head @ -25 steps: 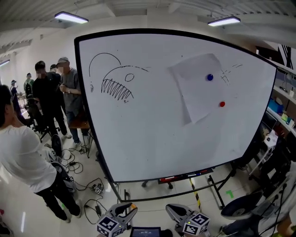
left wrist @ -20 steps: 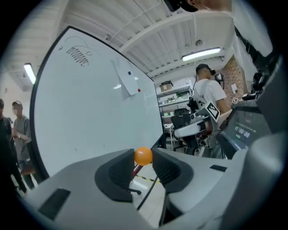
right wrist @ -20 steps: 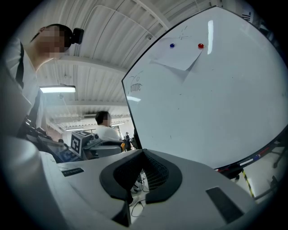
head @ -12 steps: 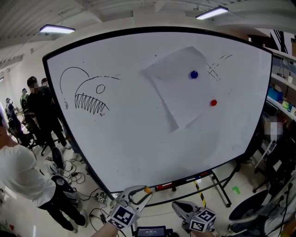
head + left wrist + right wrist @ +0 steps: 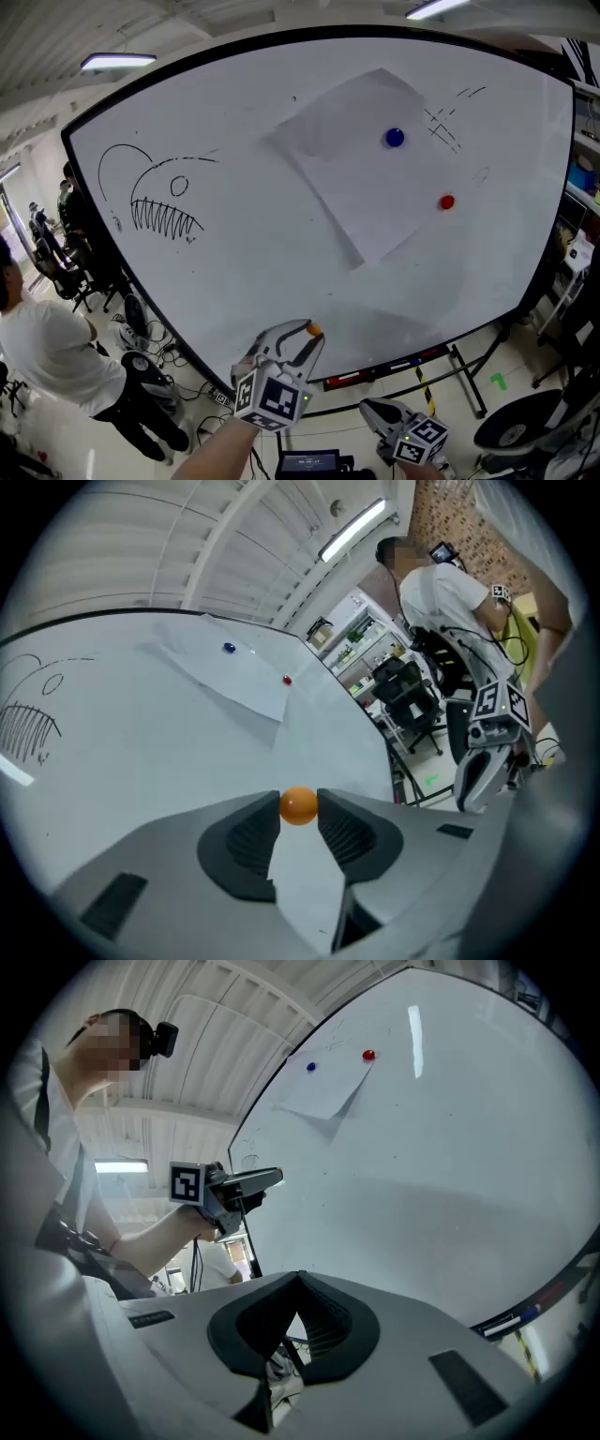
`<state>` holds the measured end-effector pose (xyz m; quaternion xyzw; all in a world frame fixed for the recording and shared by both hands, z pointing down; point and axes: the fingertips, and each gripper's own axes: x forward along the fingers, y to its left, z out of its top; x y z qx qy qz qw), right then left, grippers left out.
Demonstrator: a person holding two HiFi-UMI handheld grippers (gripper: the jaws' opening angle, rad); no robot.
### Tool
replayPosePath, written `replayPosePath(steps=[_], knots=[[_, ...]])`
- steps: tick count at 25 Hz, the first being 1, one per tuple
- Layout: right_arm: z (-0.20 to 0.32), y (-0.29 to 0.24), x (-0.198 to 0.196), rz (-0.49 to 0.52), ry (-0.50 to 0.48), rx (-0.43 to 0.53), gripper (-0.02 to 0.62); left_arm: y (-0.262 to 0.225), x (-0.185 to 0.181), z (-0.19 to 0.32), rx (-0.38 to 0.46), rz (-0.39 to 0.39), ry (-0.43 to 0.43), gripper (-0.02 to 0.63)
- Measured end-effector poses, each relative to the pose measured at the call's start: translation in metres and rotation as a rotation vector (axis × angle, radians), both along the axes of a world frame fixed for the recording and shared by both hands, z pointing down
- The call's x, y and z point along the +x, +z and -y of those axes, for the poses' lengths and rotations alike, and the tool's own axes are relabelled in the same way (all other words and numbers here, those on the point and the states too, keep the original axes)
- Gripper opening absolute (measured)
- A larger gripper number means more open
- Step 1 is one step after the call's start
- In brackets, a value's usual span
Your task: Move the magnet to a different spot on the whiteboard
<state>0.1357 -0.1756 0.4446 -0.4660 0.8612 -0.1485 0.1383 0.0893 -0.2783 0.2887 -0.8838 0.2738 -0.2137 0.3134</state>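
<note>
A small orange ball magnet [image 5: 299,805] sits between the tips of my left gripper [image 5: 299,810], and the jaws are shut on it. In the head view that gripper [image 5: 305,337] is raised in front of the lower part of the whiteboard [image 5: 253,272], with the magnet [image 5: 314,330] at its tip and not touching the board. A blue magnet [image 5: 395,138] and a red magnet [image 5: 447,202] pin a sheet of paper [image 5: 356,187] at the upper right. My right gripper [image 5: 372,409] hangs low beneath the board; its jaws [image 5: 298,1281] are shut with nothing between them.
A fish drawing [image 5: 155,202] fills the board's left side. The marker tray [image 5: 384,367] runs along the bottom edge above the stand's legs [image 5: 469,380]. A person in a white shirt [image 5: 52,352] stands at the left amid floor cables [image 5: 164,352]. A chair [image 5: 525,427] is at the lower right.
My left gripper has risen and rolled, carrying the orange magnet up in front of the board. The board now looms larger and nearer. The right gripper has shifted slightly right.
</note>
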Motion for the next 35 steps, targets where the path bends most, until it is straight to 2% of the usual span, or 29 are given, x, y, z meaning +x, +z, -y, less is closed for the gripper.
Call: replayPosePath(steps=[5, 11, 15, 26, 32, 35], knots=[[0.021, 0.0, 0.009, 0.013, -0.045, 0.014, 0.034, -0.023, 0.014, 0.035, 0.098, 0.014, -0.125, 0.137], [0.042, 0.0, 0.017, 0.002, -0.111, 0.026, 0.034, -0.033, 0.027, 0.061, 0.27, 0.116, -0.285, 0.137], [0.051, 0.001, 0.025, -0.008, -0.141, 0.034, 0.034, -0.037, 0.04, 0.067, 0.313, 0.156, -0.348, 0.137], [0.07, 0.008, 0.041, 0.015, -0.166, 0.033, 0.034, -0.029, 0.059, 0.082, 0.4, 0.249, -0.408, 0.161], [0.078, 0.004, 0.042, 0.01, -0.172, 0.037, 0.034, -0.028, 0.059, 0.082, 0.419, 0.254, -0.401, 0.166], [0.08, 0.003, 0.041, 0.008, -0.171, 0.037, 0.034, -0.028, 0.055, 0.08, 0.426, 0.243, -0.398, 0.196]])
